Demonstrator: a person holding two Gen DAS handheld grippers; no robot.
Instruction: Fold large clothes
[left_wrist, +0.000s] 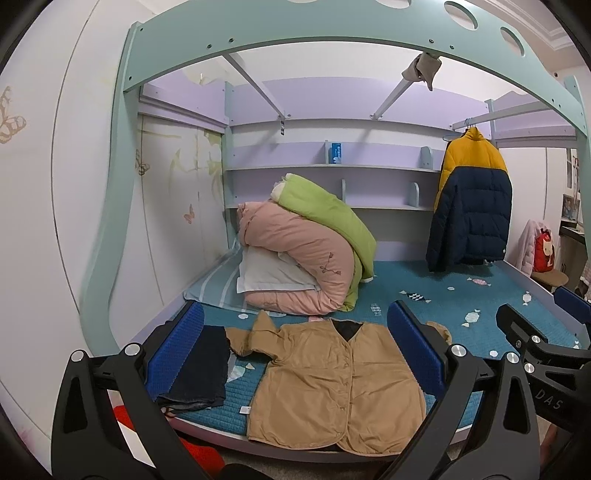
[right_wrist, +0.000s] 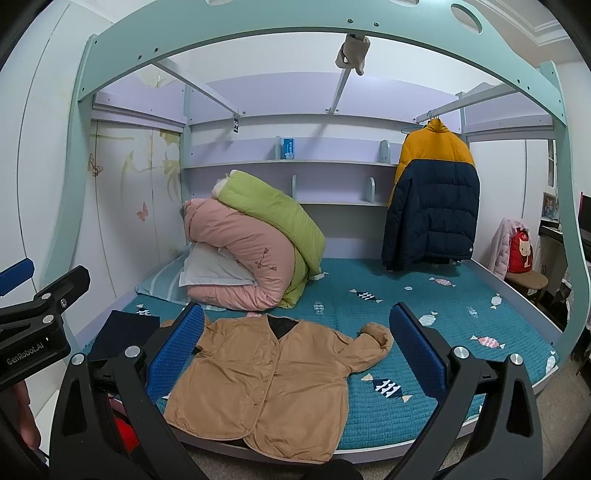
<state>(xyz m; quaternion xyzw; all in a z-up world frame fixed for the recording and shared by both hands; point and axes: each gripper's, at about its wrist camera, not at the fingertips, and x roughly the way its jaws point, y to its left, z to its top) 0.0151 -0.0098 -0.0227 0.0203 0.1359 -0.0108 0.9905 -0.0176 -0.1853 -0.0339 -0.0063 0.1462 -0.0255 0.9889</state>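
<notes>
So the tan jacket (left_wrist: 332, 380) was lying flat on the teal bedspread (left_wrist: 461, 295), front side up and buttoned, right at the near edge of the bed with its hem hanging just over that edge. One sleeve (right_wrist: 373, 341) was bunched up beside the jacket on one side, the other sleeve (left_wrist: 251, 336) crumpled on the opposite side, close to a folded dark garment (left_wrist: 199, 369) sitting at the bed's near corner.

Both grippers were hovering above the near edge of the bed, not touching anything. Left gripper (left_wrist: 295, 354) had its jaws spread wide, blue pads framing the jacket. Right gripper (right_wrist: 295, 354) was the same deal, jaws spread and empty.

Further back from the jacket, a pink duvet (left_wrist: 299, 258) and a green quilt (left_wrist: 328, 210) were piled up over a white pillow (left_wrist: 269, 275) near the shelves. A yellow and navy puffer coat (left_wrist: 469, 199) hung from a rail under the upper bunk, well behind the jacket. Off past the far end of the bed, a red bag (right_wrist: 520, 251) sat on a chair.
</notes>
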